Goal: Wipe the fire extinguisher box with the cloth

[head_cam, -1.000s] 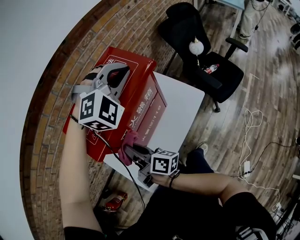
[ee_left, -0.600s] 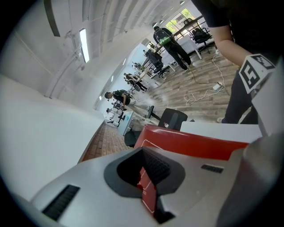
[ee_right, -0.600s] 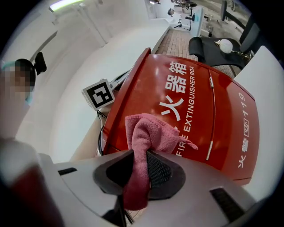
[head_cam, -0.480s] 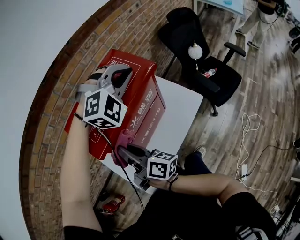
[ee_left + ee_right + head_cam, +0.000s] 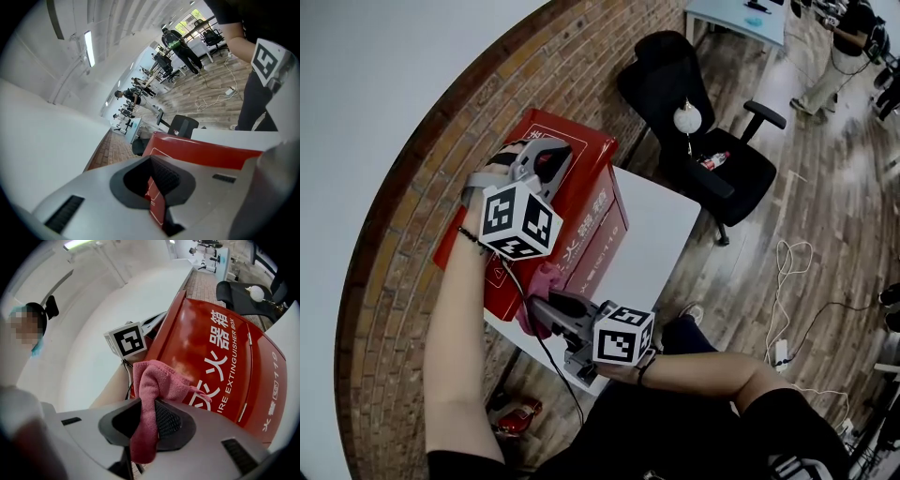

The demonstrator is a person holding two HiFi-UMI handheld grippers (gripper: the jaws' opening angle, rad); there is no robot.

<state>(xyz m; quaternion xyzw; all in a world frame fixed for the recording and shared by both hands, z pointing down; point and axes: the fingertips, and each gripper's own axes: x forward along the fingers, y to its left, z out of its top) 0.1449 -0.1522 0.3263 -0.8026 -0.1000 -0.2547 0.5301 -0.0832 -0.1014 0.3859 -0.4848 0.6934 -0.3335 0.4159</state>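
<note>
Bare white table (image 5: 661,225) beside the red box (image 5: 581,141); brick wall (image 5: 412,216) close behind, black chair (image 5: 741,159) beyond.

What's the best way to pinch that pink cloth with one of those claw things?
Pinch a gathered fold near its middle, coming from the side away from the red box. The cloth is limp, so a bunch gives the jaws bulk; the right gripper holds it so, a loose wad poking out towards the box.

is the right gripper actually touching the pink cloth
Touching. The right gripper view shows the right gripper clamped on the pink cloth, its fabric pinched between the pads.
</note>
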